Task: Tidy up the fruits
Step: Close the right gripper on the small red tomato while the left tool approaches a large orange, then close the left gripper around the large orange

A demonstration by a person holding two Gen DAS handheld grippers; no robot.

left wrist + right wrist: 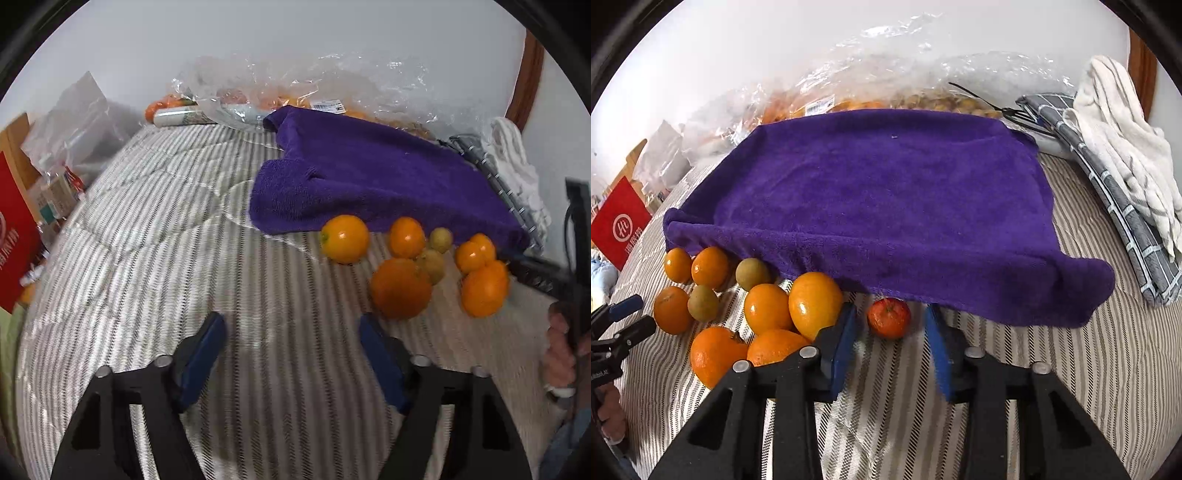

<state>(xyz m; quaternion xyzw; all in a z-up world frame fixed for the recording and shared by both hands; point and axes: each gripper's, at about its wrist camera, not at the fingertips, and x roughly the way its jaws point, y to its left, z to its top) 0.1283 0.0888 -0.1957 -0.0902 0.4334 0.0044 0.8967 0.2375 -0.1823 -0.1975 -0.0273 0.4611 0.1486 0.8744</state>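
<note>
Several oranges (815,302) and small greenish fruits (752,274) lie in a cluster on the striped bedcover by the front edge of a purple towel (886,206). A small red-orange fruit (889,318) lies apart, just ahead of my right gripper (892,323), which is open with the fruit between the lines of its fingertips. In the left wrist view the cluster (400,288) lies to the right of my left gripper (291,325), which is open and empty over bare bedcover. The towel (369,184) covers a raised, tray-like shape.
Clear plastic bags with more fruit (871,99) lie behind the towel. Folded grey and white cloths (1123,177) are at the right. A red box (14,236) and plastic-wrapped items (74,125) stand at the left. The striped bedcover (166,258) spreads left of the fruit.
</note>
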